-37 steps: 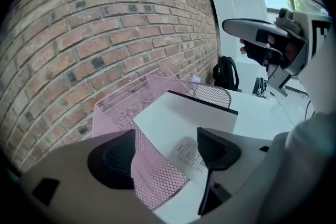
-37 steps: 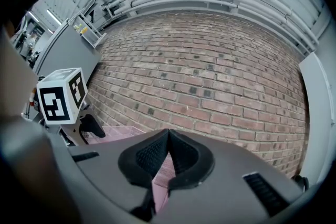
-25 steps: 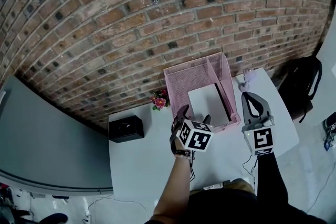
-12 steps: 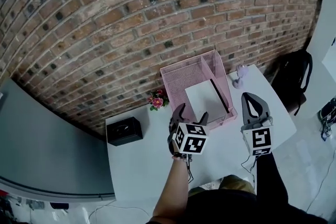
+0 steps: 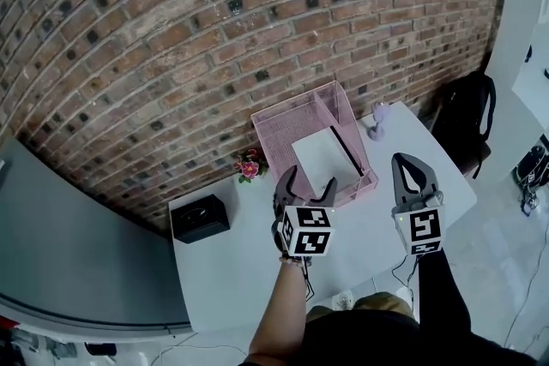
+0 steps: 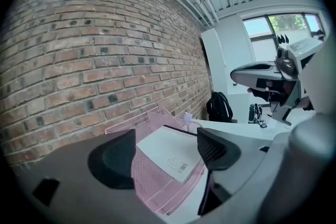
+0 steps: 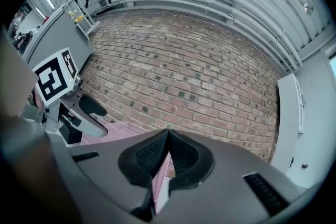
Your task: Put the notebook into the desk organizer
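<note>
Black-padded left gripper (image 5: 309, 183) is nearest, held up over the near part of the white surface (image 5: 223, 270). Its fingers stand wide apart w/ nothing btwn them. Right gripper (image 5: 405, 160) hangs about level w/ it, off to the side. Its fingers are pressed tip to tip, nothing caught in them. Both are prob parked clear because nothing's left to carry.

Beyond them the notebook (image 5: 319, 157) already lies inside the pink mesh desk organizer (image 5: 287, 129). It sits on the floor of the wide compartment, white cover up, barcode sticker at the corner nearest the left gripper. A divider splits off a narrow compartment on the right. That one looks empty, tho the mesh makes it hard to be sure. The organizer backs almost onto the brick wall (image 5: 214, 30), which prob stops it sliding when sth is pushed in. Task looks done.

Hard to read:
- A dark strip runs along the notebook's right edge. Spine or a separate thing, can't tell.
- A black box (image 5: 202, 217) and flowers (image 5: 249, 167) sit left of the organizer.
- A pale lilac object (image 5: 377, 120) sits to its right, too small to identify.
- The person's arm & body hide the surface's near edge.
- A black backpack (image 5: 467, 111) stands past the surface's right end.
</note>
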A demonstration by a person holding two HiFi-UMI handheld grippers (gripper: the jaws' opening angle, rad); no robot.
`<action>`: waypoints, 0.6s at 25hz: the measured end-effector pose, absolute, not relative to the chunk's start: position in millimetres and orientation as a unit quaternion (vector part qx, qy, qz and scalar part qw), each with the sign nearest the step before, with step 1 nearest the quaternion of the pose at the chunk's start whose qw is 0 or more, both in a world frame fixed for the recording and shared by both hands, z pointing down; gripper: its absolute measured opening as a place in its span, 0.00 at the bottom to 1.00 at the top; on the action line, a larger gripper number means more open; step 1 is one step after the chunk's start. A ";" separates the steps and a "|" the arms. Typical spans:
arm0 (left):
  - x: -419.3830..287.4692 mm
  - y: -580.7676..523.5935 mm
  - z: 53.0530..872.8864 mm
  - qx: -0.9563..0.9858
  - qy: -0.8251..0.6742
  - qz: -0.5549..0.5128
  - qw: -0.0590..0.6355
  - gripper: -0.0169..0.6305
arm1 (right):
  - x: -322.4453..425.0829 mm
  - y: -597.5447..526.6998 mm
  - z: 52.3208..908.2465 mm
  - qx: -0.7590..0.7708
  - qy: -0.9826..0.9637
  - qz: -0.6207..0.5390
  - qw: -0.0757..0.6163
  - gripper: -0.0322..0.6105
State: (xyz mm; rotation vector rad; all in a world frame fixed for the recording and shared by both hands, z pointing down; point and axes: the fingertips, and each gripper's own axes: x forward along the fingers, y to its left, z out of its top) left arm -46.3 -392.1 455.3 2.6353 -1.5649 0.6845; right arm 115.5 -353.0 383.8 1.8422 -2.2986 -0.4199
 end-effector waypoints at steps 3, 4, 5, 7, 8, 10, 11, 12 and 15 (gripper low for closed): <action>-42.2 -385.6 448.2 0.842 -0.501 0.202 -0.007 0.57 | 121.3 -343.8 383.5 0.621 -0.768 -0.138 0.078 0.08; -40.7 -382.4 446.4 0.842 -0.501 0.198 -0.010 0.57 | 122.6 -340.5 383.5 0.621 -0.768 -0.137 0.076 0.08; -39.2 -378.6 444.6 0.843 -0.501 0.194 -0.013 0.57 | 123.5 -337.0 383.5 0.621 -0.768 -0.135 0.074 0.08; -36.7 -369.8 439.8 0.844 -0.502 0.186 -0.021 0.57 | 124.9 -329.5 383.2 0.620 -0.770 -0.133 0.071 0.08; -35.8 -364.7 436.4 0.844 -0.504 0.181 -0.027 0.57 | 125.6 -325.4 383.1 0.619 -0.771 -0.132 0.069 0.08; -34.9 -353.6 428.6 0.843 -0.508 0.171 -0.038 0.57 | 126.9 -317.0 383.2 0.615 -0.775 -0.129 0.067 0.08; -34.6 -347.7 425.0 0.842 -0.511 0.166 -0.041 0.57 | 127.6 -312.6 383.1 0.613 -0.777 -0.128 0.066 0.08; -34.4 -341.6 421.8 0.842 -0.513 0.161 -0.043 0.57 | 128.6 -307.9 382.9 0.612 -0.778 -0.127 0.065 0.08; -33.3 -319.7 415.4 0.839 -0.522 0.146 -0.044 0.57 | 131.9 -289.8 381.2 0.607 -0.783 -0.122 0.059 0.08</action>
